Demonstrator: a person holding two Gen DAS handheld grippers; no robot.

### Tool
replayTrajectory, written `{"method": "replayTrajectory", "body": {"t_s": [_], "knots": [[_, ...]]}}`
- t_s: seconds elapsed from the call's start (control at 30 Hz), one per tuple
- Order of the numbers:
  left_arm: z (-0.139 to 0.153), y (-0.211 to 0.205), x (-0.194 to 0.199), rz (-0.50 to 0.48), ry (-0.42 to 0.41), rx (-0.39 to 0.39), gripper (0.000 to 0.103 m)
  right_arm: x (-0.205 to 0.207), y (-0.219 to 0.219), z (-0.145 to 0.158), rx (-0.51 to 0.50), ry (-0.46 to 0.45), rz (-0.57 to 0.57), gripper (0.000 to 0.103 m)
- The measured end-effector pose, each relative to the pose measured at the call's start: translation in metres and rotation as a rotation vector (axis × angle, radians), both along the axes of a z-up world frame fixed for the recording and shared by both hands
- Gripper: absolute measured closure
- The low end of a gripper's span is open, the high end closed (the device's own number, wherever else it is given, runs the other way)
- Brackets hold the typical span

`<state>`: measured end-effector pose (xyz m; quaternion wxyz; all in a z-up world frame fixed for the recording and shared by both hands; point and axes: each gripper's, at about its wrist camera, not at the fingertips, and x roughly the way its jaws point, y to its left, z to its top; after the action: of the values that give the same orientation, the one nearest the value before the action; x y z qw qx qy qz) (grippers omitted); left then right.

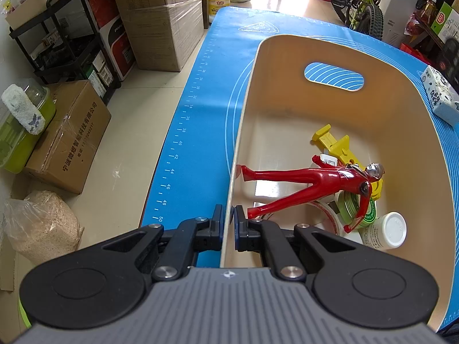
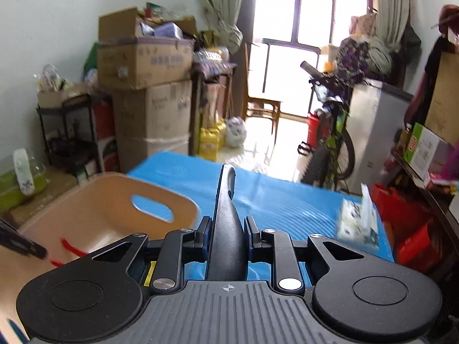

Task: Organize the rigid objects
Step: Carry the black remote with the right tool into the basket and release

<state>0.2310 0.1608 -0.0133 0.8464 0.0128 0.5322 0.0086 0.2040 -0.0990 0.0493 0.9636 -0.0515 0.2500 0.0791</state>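
Note:
A beige basket (image 1: 243,109) with a handle slot stands on the blue mat (image 1: 206,100). Inside it lie a red toy figure (image 1: 315,180), a yellow plastic piece (image 1: 335,143), tape rolls (image 1: 351,206) and a white bottle (image 1: 384,230). My left gripper (image 1: 229,218) is shut on the basket's near left wall, one finger on each side of it. In the right wrist view my right gripper (image 2: 226,230) is shut on a long black tool (image 2: 228,197), held above the mat to the right of the basket (image 2: 94,200). The tool's far end points forward.
A tissue pack (image 2: 355,220) lies on the mat's right side, also seen as the tissue pack (image 1: 439,97). Cardboard boxes (image 1: 160,20), a black shelf and a bicycle (image 1: 361,3) stand on the floor around the table. Bare mat shows beyond the basket.

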Motion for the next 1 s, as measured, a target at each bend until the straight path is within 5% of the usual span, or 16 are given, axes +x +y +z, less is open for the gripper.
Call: {"method": "replayTrajectory", "body": {"t_s": [0.2, 0.57, 0.9, 1.0], "knots": [[0.000, 0.000, 0.000, 0.000, 0.000, 0.000, 0.095, 0.005, 0.039, 0.008, 0.048, 0.026, 0.070, 0.070], [0.000, 0.001, -0.001, -0.005, -0.002, 0.002, 0.095, 0.006, 0.101, -0.044, 0.053, 0.230, 0.170, 0.070], [0.000, 0.000, -0.001, -0.007, -0.003, 0.011, 0.094, 0.006, 0.117, -0.068, 0.009, 0.327, 0.185, 0.070], [0.002, -0.001, -0.002, -0.008, -0.017, 0.017, 0.093, 0.003, 0.111, -0.065, 0.028, 0.306, 0.184, 0.054]]}}
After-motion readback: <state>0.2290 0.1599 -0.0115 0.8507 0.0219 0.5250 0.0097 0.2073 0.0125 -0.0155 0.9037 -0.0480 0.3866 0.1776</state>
